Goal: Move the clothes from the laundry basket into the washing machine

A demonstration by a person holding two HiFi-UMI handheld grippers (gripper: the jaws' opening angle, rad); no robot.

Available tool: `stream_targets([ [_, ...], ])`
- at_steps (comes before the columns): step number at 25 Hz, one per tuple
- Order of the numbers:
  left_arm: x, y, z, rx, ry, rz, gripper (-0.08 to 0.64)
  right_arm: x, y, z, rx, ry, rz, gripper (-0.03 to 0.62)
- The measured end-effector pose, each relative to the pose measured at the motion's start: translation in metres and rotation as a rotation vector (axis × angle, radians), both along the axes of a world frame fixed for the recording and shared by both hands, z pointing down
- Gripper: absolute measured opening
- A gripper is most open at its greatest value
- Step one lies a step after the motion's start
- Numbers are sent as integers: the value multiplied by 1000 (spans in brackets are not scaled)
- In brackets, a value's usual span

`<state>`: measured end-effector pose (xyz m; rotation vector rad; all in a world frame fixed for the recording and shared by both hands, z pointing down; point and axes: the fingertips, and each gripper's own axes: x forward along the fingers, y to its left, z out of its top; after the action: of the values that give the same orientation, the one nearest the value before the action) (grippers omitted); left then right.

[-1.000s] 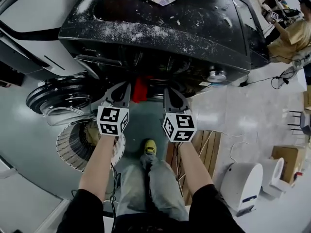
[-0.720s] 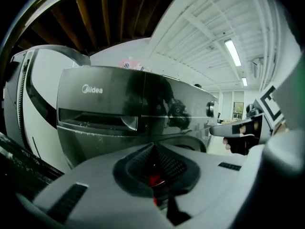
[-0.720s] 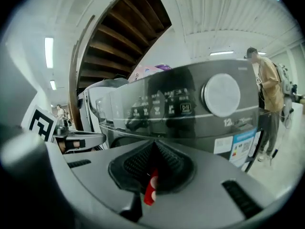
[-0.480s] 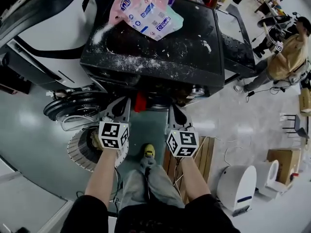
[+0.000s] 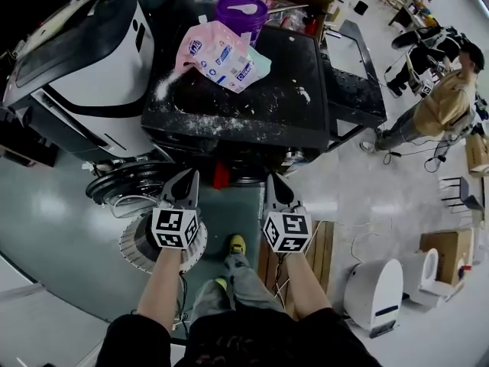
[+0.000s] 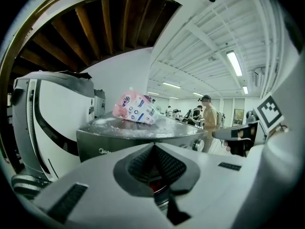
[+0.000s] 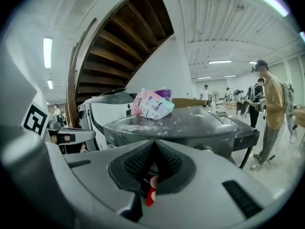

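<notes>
The dark washing machine (image 5: 252,102) stands ahead, its top dusted with white powder. A red cloth (image 5: 221,176) shows at its front opening, between my two grippers, and the round door (image 5: 122,186) hangs open at the left. The round white laundry basket (image 5: 141,243) sits on the floor under my left hand. My left gripper (image 5: 191,174) and right gripper (image 5: 271,178) point side by side at the machine's front, both shut with nothing held. In the left gripper view the shut left gripper (image 6: 153,148) aims below the machine's top; the right gripper (image 7: 153,146) does likewise, a red cloth (image 7: 150,194) showing beyond.
A pink detergent bag (image 5: 221,56) and a purple tub (image 5: 241,10) rest on the machine. A white appliance (image 5: 84,67) stands at the left. A person in a tan shirt (image 5: 443,105) stands at the right. A wooden pallet (image 5: 325,239) and a white device (image 5: 378,293) are at lower right.
Both grippers have risen together, still shut, and the view has pulled up and back, so the whole top of the machine now shows. The red cloth stays at the opening.
</notes>
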<state>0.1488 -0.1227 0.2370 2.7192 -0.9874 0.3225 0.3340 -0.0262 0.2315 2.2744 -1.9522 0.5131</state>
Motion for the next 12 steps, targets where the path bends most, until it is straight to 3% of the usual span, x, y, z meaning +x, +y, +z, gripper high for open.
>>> stream_targets([
  [12, -31, 18, -90, 57, 18, -20, 11, -4, 39, -82, 60, 28, 30, 5],
])
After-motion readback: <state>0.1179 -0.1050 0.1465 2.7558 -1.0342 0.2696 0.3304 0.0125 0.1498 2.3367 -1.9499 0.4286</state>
